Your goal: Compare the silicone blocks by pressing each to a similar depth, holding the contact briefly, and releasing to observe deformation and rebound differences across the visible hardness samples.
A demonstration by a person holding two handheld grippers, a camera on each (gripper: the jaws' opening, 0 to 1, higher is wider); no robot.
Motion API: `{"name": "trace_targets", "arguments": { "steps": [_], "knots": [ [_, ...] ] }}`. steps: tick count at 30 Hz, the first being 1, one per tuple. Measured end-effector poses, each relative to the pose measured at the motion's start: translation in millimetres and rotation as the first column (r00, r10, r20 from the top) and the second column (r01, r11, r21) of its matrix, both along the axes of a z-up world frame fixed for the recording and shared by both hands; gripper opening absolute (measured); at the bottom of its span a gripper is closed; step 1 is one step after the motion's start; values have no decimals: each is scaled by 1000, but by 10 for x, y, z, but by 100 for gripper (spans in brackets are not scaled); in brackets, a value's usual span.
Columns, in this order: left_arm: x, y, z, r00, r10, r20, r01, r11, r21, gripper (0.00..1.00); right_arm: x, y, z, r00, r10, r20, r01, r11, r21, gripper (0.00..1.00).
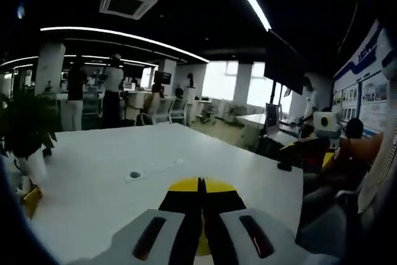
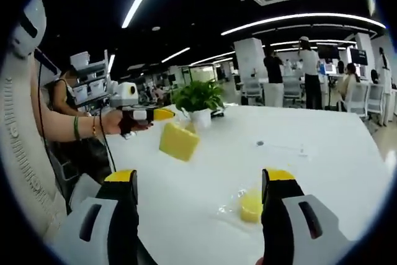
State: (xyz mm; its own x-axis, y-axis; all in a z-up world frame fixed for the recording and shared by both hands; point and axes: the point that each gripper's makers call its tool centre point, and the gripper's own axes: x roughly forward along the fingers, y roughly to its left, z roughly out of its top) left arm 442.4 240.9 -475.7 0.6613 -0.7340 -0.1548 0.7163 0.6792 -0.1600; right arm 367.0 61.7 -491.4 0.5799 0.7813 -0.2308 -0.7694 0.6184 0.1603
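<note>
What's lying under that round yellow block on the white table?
The round yellow block rests on a clear plastic wrapper spread over the white table. Whatever lies directly beneath the block is covered.

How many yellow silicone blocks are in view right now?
2: a square block held up by the left tongs, and a round block on the white table between the open right tongs. Others may be hidden.

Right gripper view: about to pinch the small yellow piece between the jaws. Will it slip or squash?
The yellow piece looks small and low: probably light, unlikely to tip. The glossy clear film around it may let it slide on the smooth white table. As a silicone sample, it likely yields somewhat.
</note>
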Motion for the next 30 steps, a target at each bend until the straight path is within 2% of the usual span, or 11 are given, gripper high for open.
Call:
{"name": "trace_targets", "arguments": {
  "steps": [3,8,11,14,16,19,27,30],
  "knots": [
    [-13,-90,111,999,-31,18,31,999,9,0,95,1,116,998,50,29,-49,998,-37,75],
    [-31,-215,316,995,-82,55,82,997,5,0,214,97,267,990,135,27,-133,988,-77,77],
    [-48,-305,397,990,-118,75,117,993,15,0,319,178,354,981,186,53,-179,977,-118,78],
    [-81,-413,441,983,-158,95,155,987,38,0,379,286,404,971,238,35,-231,964,-132,74],
    [-93,-472,458,978,-185,101,182,982,43,0,424,382,433,958,283,57,-271,950,-156,71],
    [-101,-538,484,972,-207,107,203,978,47,0,490,510,424,944,325,59,-308,931,-197,73],
    [-175,-645,576,958,-250,140,245,968,48,0,564,838,351,900,435,36,-413,875,-253,74],
    [-204,-675,611,952,-269,144,266,963,43,0,537,964,264,872,489,6,-466,834,-296,75]
  ]
}}
